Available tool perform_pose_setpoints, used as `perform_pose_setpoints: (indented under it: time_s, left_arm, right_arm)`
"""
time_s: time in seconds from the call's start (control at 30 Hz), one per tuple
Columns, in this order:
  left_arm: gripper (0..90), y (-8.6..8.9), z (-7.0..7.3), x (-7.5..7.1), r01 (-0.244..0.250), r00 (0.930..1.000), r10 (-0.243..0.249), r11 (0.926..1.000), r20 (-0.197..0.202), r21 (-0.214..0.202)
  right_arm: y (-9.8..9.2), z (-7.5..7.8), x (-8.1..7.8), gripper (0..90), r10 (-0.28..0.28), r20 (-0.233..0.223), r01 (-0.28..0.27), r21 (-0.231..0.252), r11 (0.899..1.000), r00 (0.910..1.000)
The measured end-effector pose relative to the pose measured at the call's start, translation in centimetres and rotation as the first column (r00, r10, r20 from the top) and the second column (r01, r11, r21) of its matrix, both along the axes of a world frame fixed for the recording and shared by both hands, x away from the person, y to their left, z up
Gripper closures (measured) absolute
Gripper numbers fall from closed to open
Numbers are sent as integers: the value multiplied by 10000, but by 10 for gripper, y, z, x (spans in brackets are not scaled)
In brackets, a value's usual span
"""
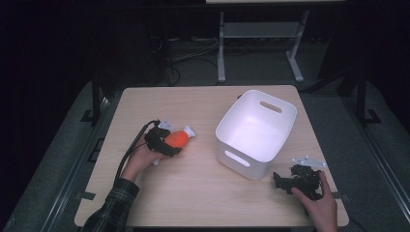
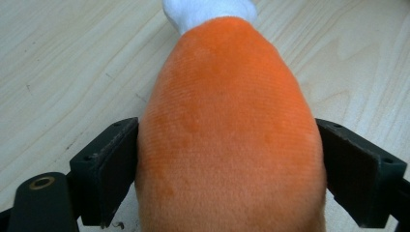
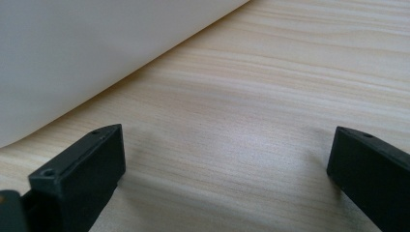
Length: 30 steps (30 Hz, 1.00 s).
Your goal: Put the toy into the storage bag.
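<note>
The left tool (image 1: 170, 140) has its two jaws pressed against the sides of an orange plush toy (image 1: 179, 137), a soft, drumstick-shaped thing with a white tip that points to the far right. In the left gripper view the toy (image 2: 227, 130) bulges between the black pads, and the fabric touches both of them, so the tool is closed on it. The toy sits low over the wooden tabletop (image 1: 193, 183), on the left half, roughly level with the near wall of the white bin (image 1: 246, 166); whether it rests on the wood or is just lifted off it I cannot tell.

The bin stands to the right of centre, turned at an angle, open at the top and with nothing visible inside. The right tool (image 1: 286, 182) lies near the right near corner of the tabletop, just beside the bin's near corner, under the person's hand. In the right gripper view its jaws stand wide apart with only bare wood between them, and the bin wall (image 3: 96, 53) crosses the far left.

The step in hand looks like the grasp on the toy, made ahead of carrying it to the bin. The next move probably calls for lifting the toy high enough to clear the bin's rim, moving it right over the opening, and only then spreading the jaws. The plush is soft and compresses, so a firm squeeze should keep it from slipping on the way.
</note>
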<state>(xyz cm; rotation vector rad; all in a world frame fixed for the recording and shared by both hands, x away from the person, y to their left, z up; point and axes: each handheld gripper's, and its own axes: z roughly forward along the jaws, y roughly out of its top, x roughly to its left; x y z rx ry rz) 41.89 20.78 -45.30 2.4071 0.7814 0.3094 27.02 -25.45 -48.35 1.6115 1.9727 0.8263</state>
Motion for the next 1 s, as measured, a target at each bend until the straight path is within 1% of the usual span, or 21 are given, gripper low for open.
perform_pose_setpoints:
  time_s: [0.1, 0.23, 0.27, 0.3, 0.37, 0.47, 0.5, 0.67, 0.73, 0.77, 0.8, 0.83, 0.87, 0.93, 1.0]
  left_arm:
    - [146, 0, 0, 0, -33, 10000, 33, 10000, -6, -25]
    - [179, 3, 2, 0, -116, 9999, 115, 9999, -82, -126]
    - [192, 3, 2, 0, -121, 9999, 120, 9998, -47, -153]
    - [210, 4, 2, 0, -185, 9998, 183, 9996, -108, -228]
    - [221, 4, 2, 0, -185, 9998, 183, 9996, -127, -226]
    - [227, 5, 3, 0, -197, 9997, 193, 9995, -151, -246]
    - [228, 5, 3, -1, -260, 9994, 253, 9992, -231, -318]
    - [228, 7, 5, -2, -279, 9993, 271, 9991, -260, -312]
    - [228, 9, 6, -4, -393, 9992, 388, 9981, -126, -477]
    - [229, 10, 7, -4, -418, 9990, 409, 9971, -153, -634]
    - [229, 12, 7, -5, -466, 9987, 450, 9964, -238, -711]
    - [228, 13, 7, -5, -504, 9986, 488, 9956, -223, -784]
    - [228, 15, 8, -5, -533, 9984, 516, 9954, -238, -793]
    - [228, 18, 8, -6, -648, 9976, 622, 9934, -303, -942]
    - [228, 20, 10, -6, -693, 9973, 666, 9930, -302, -962]
  right_arm:
    - [0, 0, 0, 0, 0, 1, 0, 0, 10000, 10000]
    - [0, 0, 0, 0, 0, 0, 0, 1, 10000, 10000]
    - [0, 0, 0, 0, 1, -1, -1, -1, 10000, 10000]
    - [0, 0, 0, 0, 0, 0, 0, 0, 10000, 10000]
    - [0, 0, 0, 0, 1, -2, -1, -1, 10000, 10000]
    - [0, 0, 0, 0, 2, -1, -2, -2, 10000, 10000]
    - [0, 0, 0, 0, 2, -1, -2, -1, 10000, 10000]
    - [0, 0, 0, 0, 1, -1, -1, 0, 10000, 10000]
    - [0, 0, 0, 0, 0, 0, 0, 0, 10000, 10000]
    - [0, 0, 0, 0, 1, -1, -1, -1, 10000, 10000]
    - [0, 0, 0, 0, 0, 1, 0, 0, 10000, 10000]
    - [0, 0, 0, 0, 0, -1, 0, 0, 10000, 10000]
    - [0, 0, 0, 0, -1, -1, 1, 1, 10000, 10000]
    - [0, 0, 0, 0, 0, 1, 0, 1, 10000, 10000]
    - [0, 0, 0, 0, 17, 3, -17, -1, 10000, 10000]
